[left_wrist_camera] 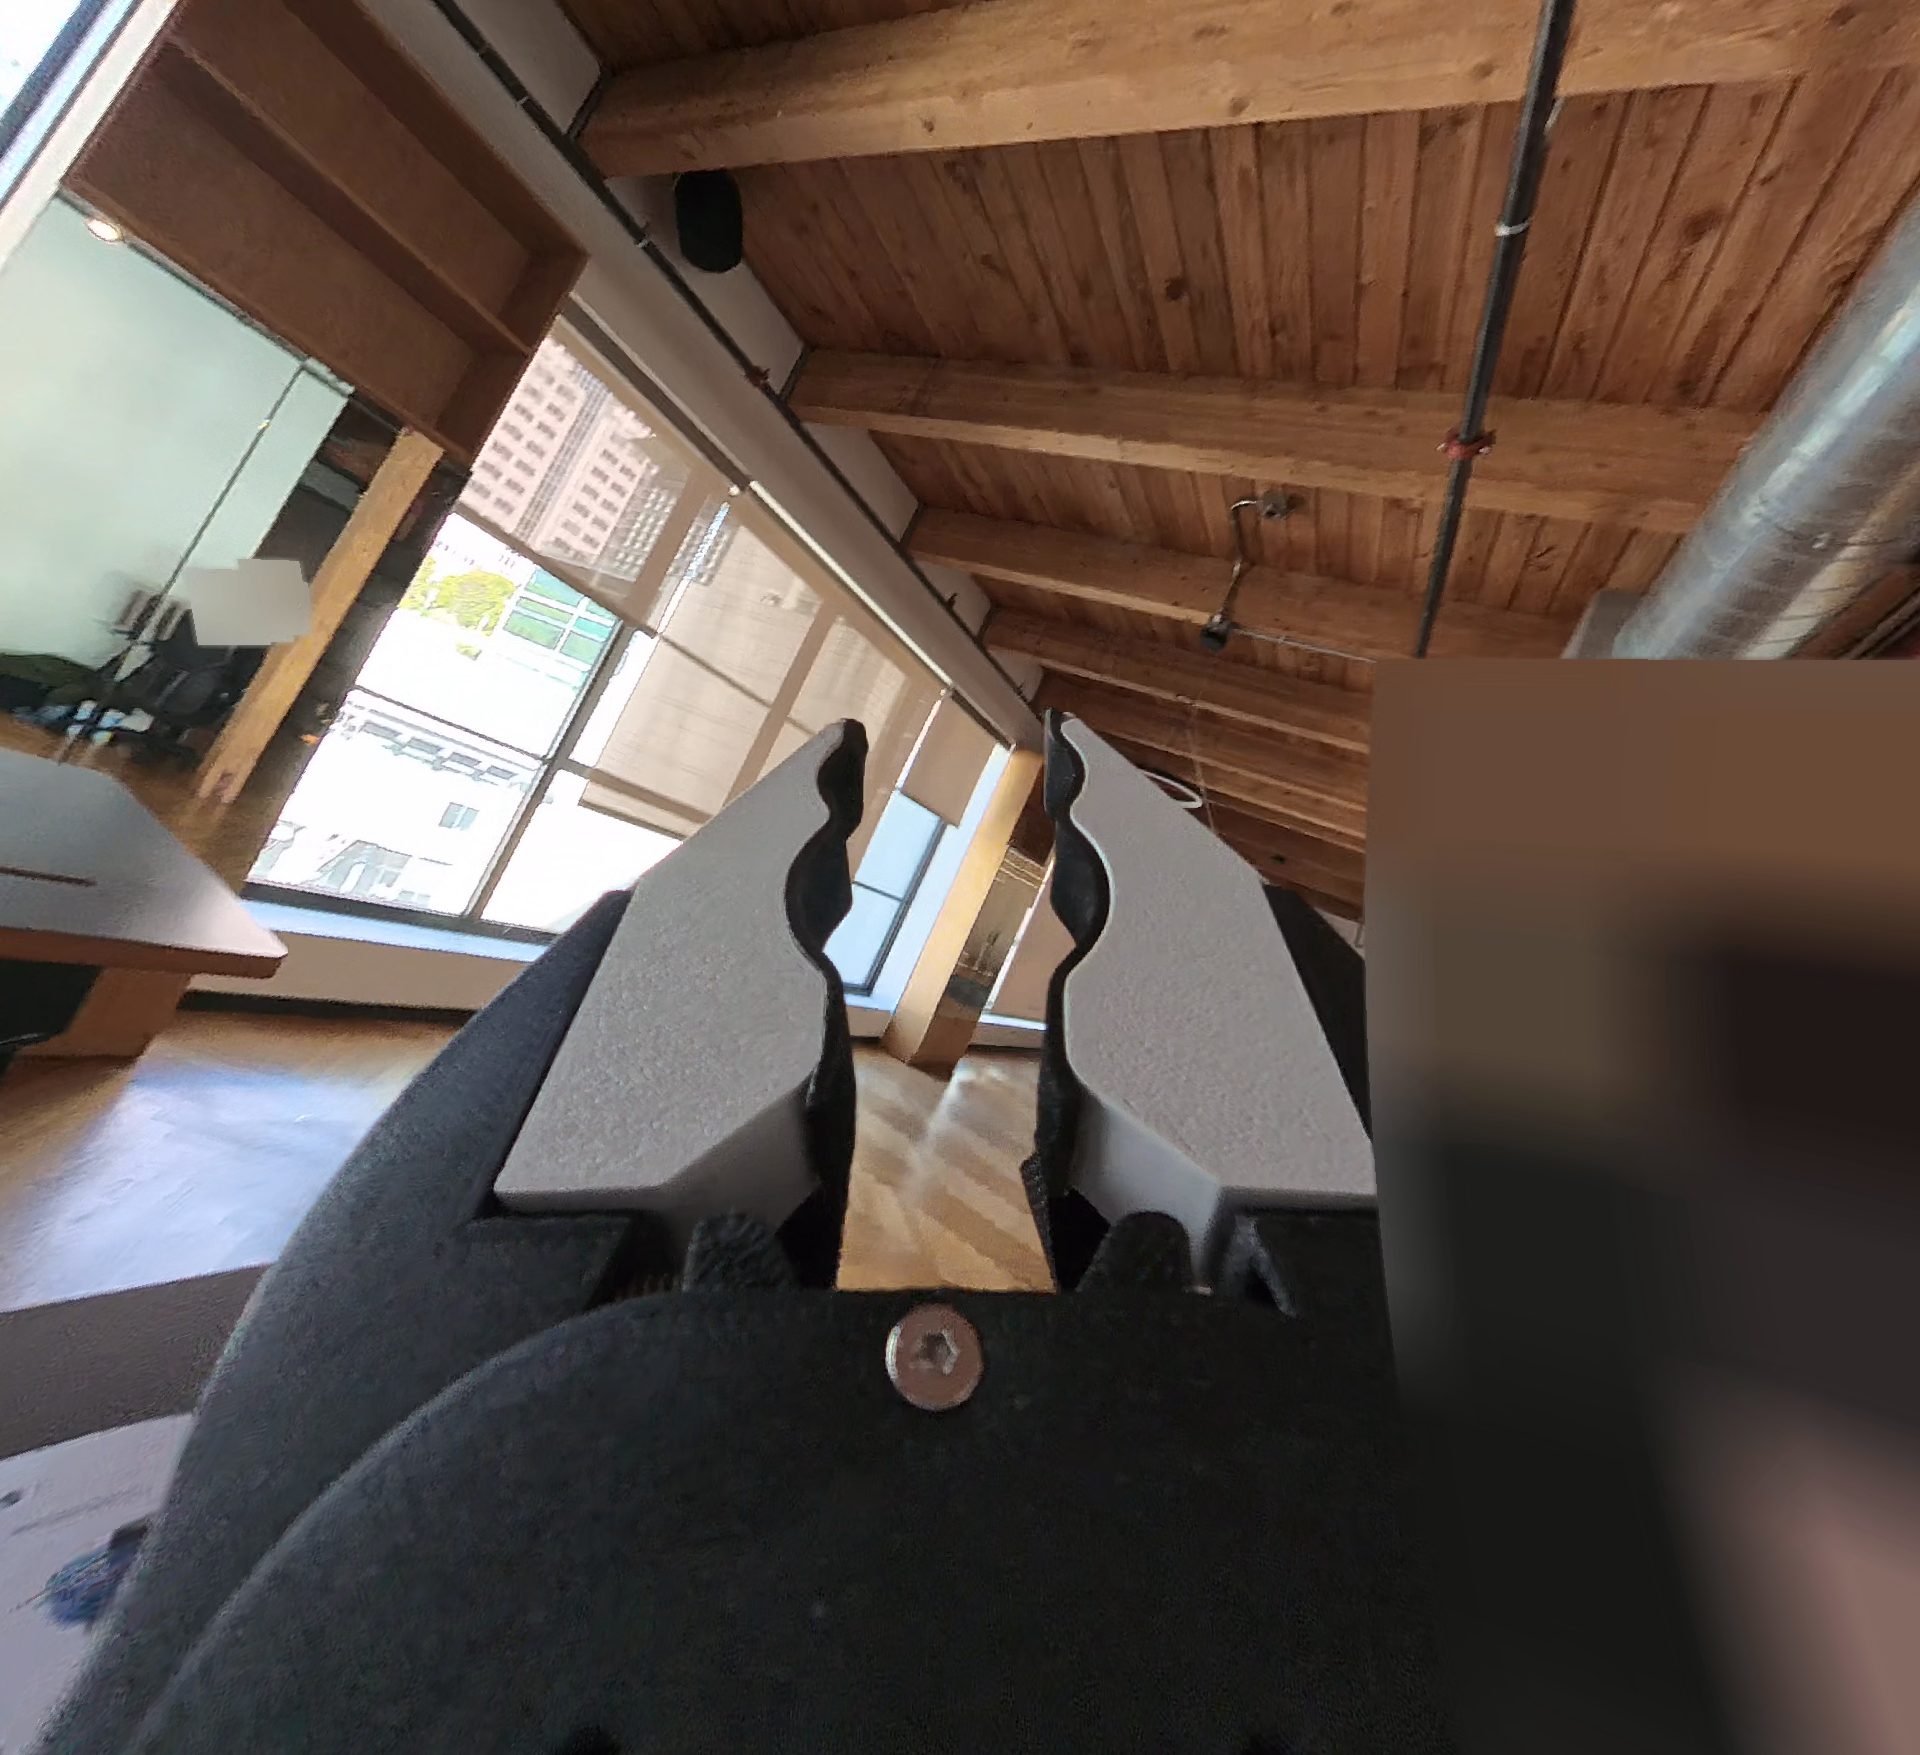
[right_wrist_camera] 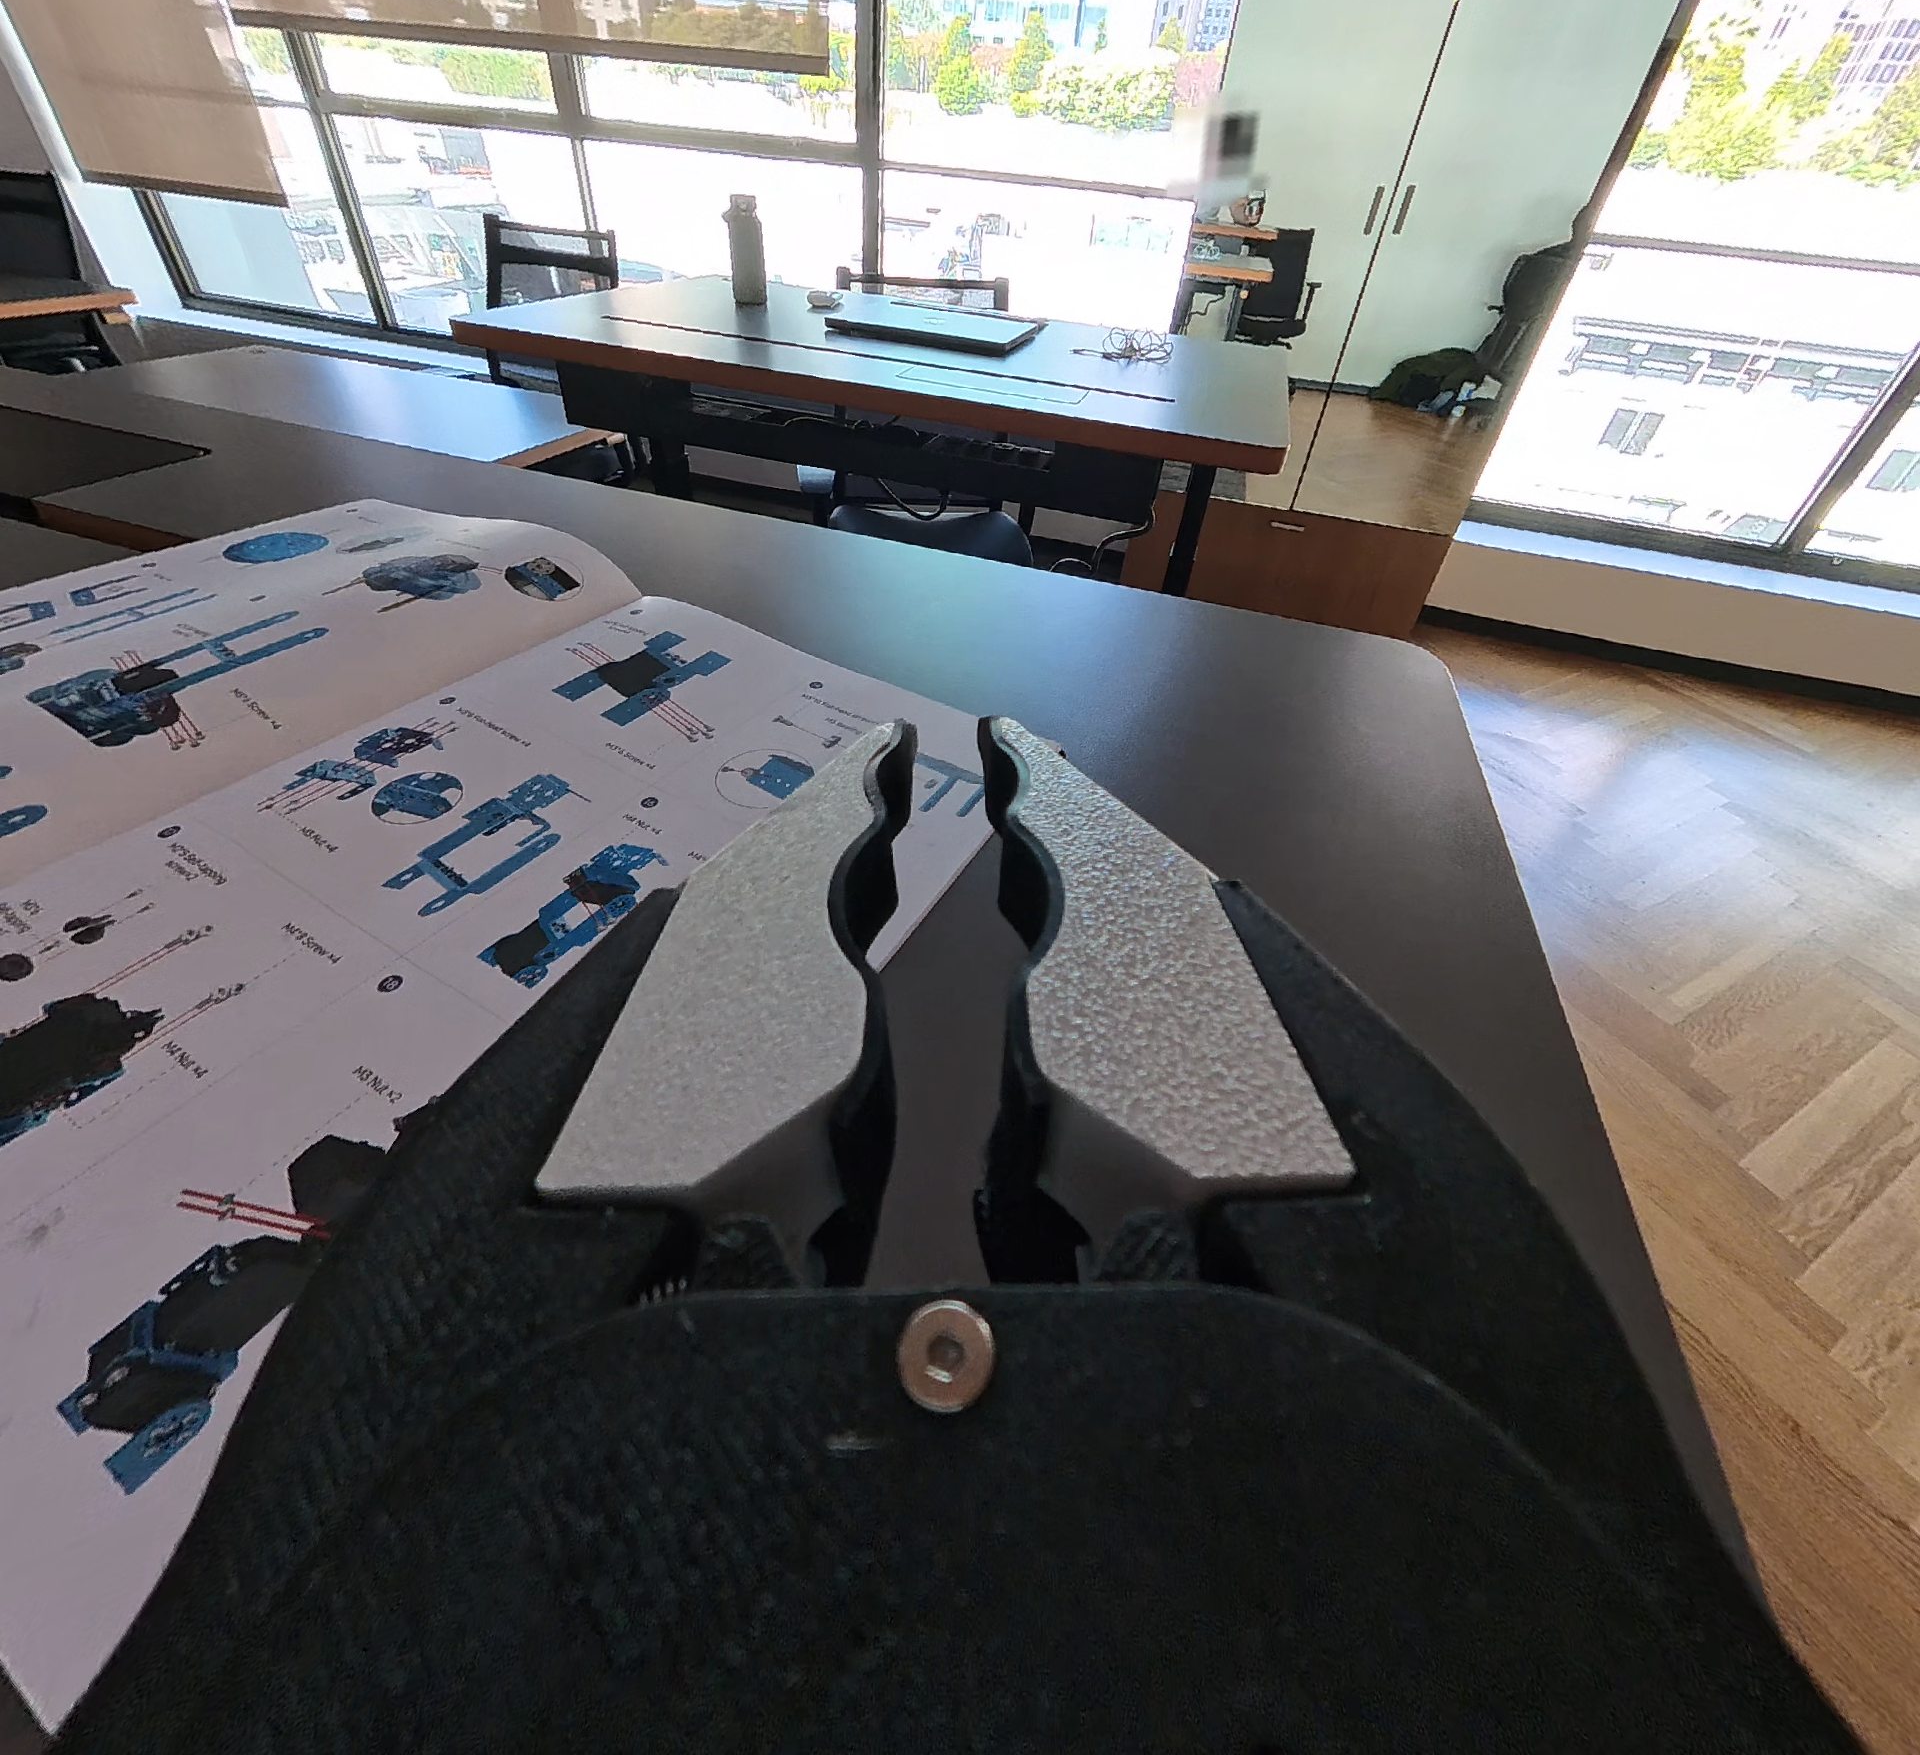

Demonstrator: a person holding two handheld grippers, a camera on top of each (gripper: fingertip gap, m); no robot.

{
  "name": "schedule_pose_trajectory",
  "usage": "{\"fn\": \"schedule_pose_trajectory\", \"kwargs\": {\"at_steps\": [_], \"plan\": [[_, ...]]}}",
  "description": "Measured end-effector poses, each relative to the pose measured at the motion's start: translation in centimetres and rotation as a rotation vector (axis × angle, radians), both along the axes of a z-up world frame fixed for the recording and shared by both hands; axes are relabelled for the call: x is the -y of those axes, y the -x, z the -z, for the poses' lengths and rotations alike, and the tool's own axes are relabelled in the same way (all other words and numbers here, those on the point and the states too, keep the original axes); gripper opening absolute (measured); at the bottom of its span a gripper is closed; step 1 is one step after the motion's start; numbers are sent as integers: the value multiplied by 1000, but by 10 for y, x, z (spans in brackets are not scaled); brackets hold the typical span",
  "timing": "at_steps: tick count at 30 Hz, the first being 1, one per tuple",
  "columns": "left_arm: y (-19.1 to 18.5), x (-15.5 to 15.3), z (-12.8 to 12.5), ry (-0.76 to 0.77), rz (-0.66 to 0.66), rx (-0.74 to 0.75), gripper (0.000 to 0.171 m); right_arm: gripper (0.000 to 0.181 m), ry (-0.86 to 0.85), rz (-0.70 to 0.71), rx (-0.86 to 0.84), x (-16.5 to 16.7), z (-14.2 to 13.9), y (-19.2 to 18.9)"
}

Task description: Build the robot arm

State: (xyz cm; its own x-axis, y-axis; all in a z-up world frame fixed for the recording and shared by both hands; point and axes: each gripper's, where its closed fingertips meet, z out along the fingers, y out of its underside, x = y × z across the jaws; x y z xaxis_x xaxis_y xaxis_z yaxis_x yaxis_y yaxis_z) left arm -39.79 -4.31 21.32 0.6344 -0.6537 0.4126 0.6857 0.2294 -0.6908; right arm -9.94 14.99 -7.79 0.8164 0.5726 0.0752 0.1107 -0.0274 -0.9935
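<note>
My left gripper [left_wrist_camera: 956, 737] is tilted up toward the wooden ceiling and the windows. Its grey fingers [left_wrist_camera: 727, 957] stand clearly apart with nothing between them, and it touches nothing. My right gripper [right_wrist_camera: 948, 731] hovers low over a dark table [right_wrist_camera: 1195, 718]. Its jaws are only narrowly apart and empty. Its left fingertip overlaps the right edge of an open white booklet [right_wrist_camera: 364, 822] with blue and black assembly drawings, which lies flat on the table to the left. A corner of the booklet also shows in the left wrist view [left_wrist_camera: 62, 1518].
The table's right edge drops to a wooden floor [right_wrist_camera: 1714, 978]. A second desk [right_wrist_camera: 1143, 427] behind it carries a bottle [right_wrist_camera: 746, 251], a shut laptop [right_wrist_camera: 935, 323] and a cable. Another desk [left_wrist_camera: 104, 884] stands left in the left wrist view, and a metal duct [left_wrist_camera: 1818, 479] runs overhead.
</note>
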Motion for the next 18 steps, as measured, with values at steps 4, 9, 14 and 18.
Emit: {"fn": "schedule_pose_trajectory", "kwargs": {"at_steps": [4, 9, 14, 18], "plan": [[-40, 18, -13, -50, 65, -70, 33, 14, -17, -23, -33, 5, -4, 1], [-86, 48, -25, -135, 200, -49, 29, 10, -108, 44, -212, 45, -29, -24], [-96, 56, -25, -82, 341, -45, 36, 10, -69, 87, -239, 64, -24, -31], [-82, 69, -32, -98, 427, 14, 35, 10, -66, 102, -186, 65, -20, -25]]}}
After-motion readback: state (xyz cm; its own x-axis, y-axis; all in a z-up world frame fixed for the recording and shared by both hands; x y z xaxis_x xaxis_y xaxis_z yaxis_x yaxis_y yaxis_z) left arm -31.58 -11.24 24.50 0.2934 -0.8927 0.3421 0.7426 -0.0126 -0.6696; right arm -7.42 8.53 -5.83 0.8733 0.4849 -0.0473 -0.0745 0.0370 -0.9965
